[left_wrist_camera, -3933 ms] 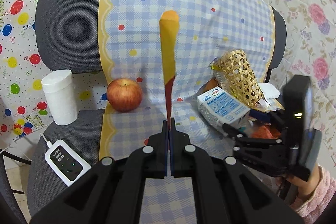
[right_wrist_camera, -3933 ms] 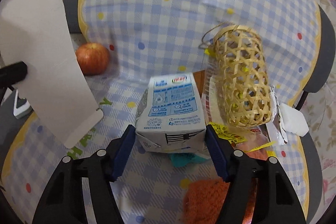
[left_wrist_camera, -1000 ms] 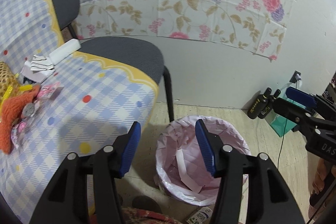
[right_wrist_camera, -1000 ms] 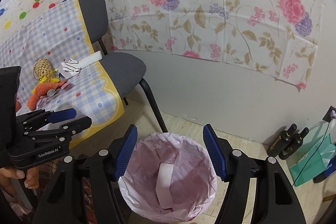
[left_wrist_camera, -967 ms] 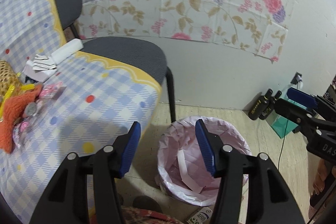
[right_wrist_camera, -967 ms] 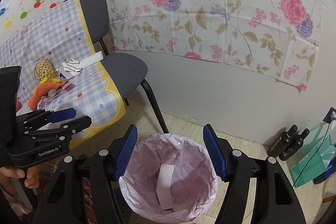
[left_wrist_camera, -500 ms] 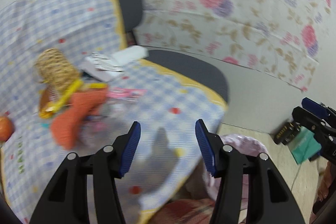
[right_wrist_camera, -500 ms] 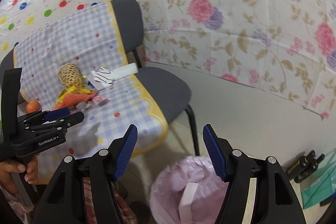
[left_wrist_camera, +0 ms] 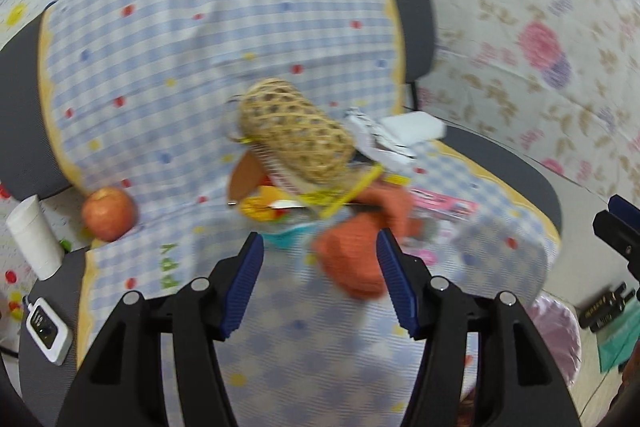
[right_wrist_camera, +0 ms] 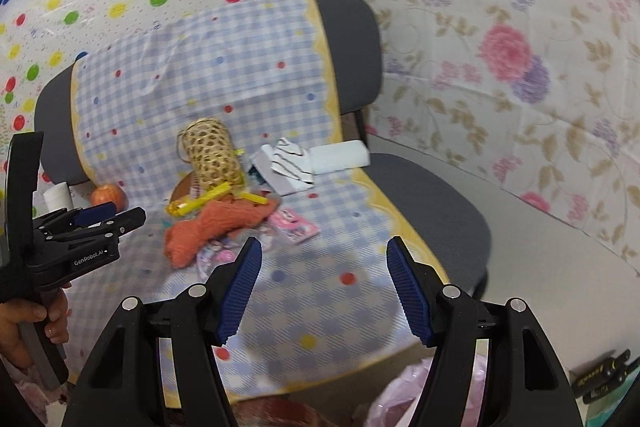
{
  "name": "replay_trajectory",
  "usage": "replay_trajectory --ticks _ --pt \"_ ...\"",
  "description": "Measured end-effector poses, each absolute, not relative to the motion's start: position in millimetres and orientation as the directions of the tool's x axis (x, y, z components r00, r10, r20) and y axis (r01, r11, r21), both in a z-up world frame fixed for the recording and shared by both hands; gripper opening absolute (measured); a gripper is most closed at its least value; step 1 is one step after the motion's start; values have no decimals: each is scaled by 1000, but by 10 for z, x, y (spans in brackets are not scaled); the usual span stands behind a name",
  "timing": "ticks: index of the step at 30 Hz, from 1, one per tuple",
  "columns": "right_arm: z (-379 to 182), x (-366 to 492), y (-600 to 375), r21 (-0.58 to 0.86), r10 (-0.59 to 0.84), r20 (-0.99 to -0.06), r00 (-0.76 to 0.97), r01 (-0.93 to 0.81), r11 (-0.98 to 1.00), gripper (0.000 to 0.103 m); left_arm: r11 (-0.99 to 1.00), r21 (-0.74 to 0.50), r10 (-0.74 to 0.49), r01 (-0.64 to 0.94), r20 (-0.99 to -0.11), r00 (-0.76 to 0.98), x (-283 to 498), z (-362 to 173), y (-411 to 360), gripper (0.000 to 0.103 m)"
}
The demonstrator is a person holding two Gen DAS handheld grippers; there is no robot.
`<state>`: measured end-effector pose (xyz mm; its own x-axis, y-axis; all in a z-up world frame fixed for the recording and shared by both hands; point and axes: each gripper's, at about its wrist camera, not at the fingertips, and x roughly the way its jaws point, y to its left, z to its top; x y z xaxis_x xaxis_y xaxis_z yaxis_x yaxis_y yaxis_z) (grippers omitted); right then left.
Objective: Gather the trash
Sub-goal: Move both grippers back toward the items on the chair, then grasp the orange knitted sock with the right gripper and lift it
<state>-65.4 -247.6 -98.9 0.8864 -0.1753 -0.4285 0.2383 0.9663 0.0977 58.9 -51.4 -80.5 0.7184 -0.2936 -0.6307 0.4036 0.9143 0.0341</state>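
Both claws hang empty over a pair of grey office chairs draped in a blue-and-white checked cloth (right_wrist_camera: pixel 280 291), with most of the clear-up apparently not yet done. The left claw (left_wrist_camera: pixel 320 281) has its blue pads parted and widening with nothing between them; the right claw (right_wrist_camera: pixel 324 291) stands wide apart, also empty.

A heap of litter lies near the middle of the cloth: a crumpled orange knitted rag (right_wrist_camera: pixel 212 227), yellow plastic strips (right_wrist_camera: pixel 208 199), a pink printed wrapper (right_wrist_camera: pixel 294 225) and torn white paper with black stripes (right_wrist_camera: pixel 286 167), all crowded around a woven bamboo basket lying on its side (right_wrist_camera: pixel 212 155). A red apple (left_wrist_camera: pixel 108 213) sits toward the cloth's left edge, well apart from the heap, and a white paper roll (left_wrist_camera: pixel 34 237) stands on the bare seat beyond it.

The pink-lined waste bin (left_wrist_camera: pixel 558 339) shows only at the cloth's front right corner, below the seat. Its contents are hidden, so what has gone in cannot be told.
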Motion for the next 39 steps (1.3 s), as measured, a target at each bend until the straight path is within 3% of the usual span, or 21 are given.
replay_trajectory --ticks 15,21,22,24,25,26,33,39 --pt "-1112 489 -1848 67 -34 -528 849 82 994 61 955 14 -214 296 -657 723 1132 -938 18 58" --pt "-1313 900 -1770 70 -17 -596 803 73 995 50 955 -5 -223 295 -668 710 1231 -983 51 58" --pt "-1358 962 -1776 75 -15 -612 791 77 994 46 955 -6 -224 297 -671 707 1238 -993 44 58" --pt "-1389 1009 -1801 96 -3 -619 785 79 992 23 954 -11 -227 298 -674 703 1254 -999 42 57" --pt "-1364 1018 -1815 103 -5 -610 792 86 991 11 955 -9 -225 296 -674 704 1253 -997 37 58" --pt "-1318 1016 -1828 105 -10 -596 803 90 990 10 955 -9 -225 295 -673 704 1256 -992 39 57" --pt "-622 796 -1932 83 -77 -431 899 124 989 9 956 -7 -227 295 -654 721 1231 -875 28 58" --pt "-362 566 -2149 77 -136 -367 920 176 981 9 946 -6 -250 323 -647 720 1183 -805 -81 57"
